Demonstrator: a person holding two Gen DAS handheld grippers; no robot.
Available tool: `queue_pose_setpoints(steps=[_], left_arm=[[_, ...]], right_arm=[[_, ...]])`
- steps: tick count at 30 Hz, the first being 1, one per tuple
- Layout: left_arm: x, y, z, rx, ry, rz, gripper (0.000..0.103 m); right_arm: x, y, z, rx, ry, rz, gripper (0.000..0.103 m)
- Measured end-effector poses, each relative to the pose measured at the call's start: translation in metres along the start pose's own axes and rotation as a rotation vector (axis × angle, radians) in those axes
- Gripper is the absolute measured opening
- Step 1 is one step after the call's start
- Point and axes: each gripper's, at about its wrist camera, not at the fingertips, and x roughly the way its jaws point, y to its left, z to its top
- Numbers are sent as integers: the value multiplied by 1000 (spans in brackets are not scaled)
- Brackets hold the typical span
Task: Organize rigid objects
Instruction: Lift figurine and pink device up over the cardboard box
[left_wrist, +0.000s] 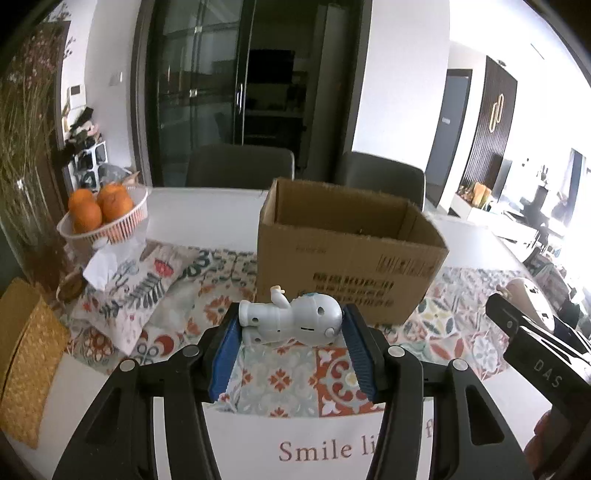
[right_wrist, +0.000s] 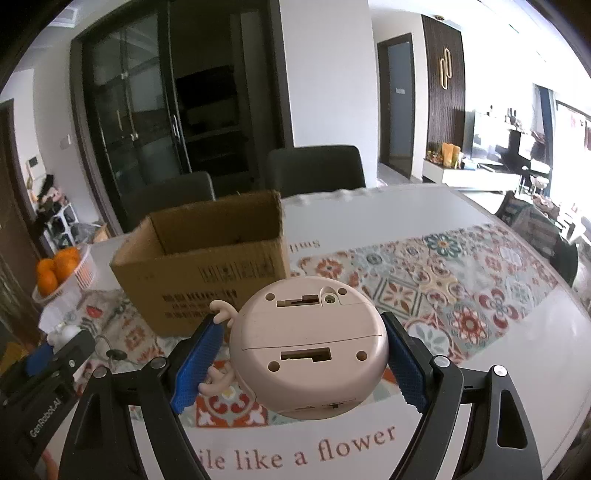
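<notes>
Both toys are being carried clear of the bench (left_wrist: 207, 206), and the cardboard box (left_wrist: 343, 254) is standing open just beyond them. What shows of its inside is looking bare, though its floor is hidden, so the sorting is probably at an early stage: two things are in hand, and neither is in the box yet.

The left gripper (left_wrist: 291, 325) is clamping its jaws on a small grey-white toy robot (left_wrist: 291, 319), which is lying sideways across the blue pads, head toward the right pad and one arm sticking up, in front of the box's near wall.

The right gripper (right_wrist: 303, 350) is holding its jaws wide around a round pink toy (right_wrist: 310, 347), whose flat underside with its slots and screw holes is facing the camera, pink curled limbs poking out at the left pad. It is hanging in front of the box's right corner.

A basket of oranges (left_wrist: 99, 210) is sitting left of the box.
</notes>
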Motion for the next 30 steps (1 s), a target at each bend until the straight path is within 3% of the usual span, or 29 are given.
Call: queue_pose_setpoints(steps=[18, 30], left_arm=[[-10, -10, 78, 67, -141, -44, 53], [23, -13, 131, 76, -101, -128, 53]], right_arm=[[4, 11, 71, -4, -109, 64, 85], [35, 23, 120, -27, -63, 118, 85]])
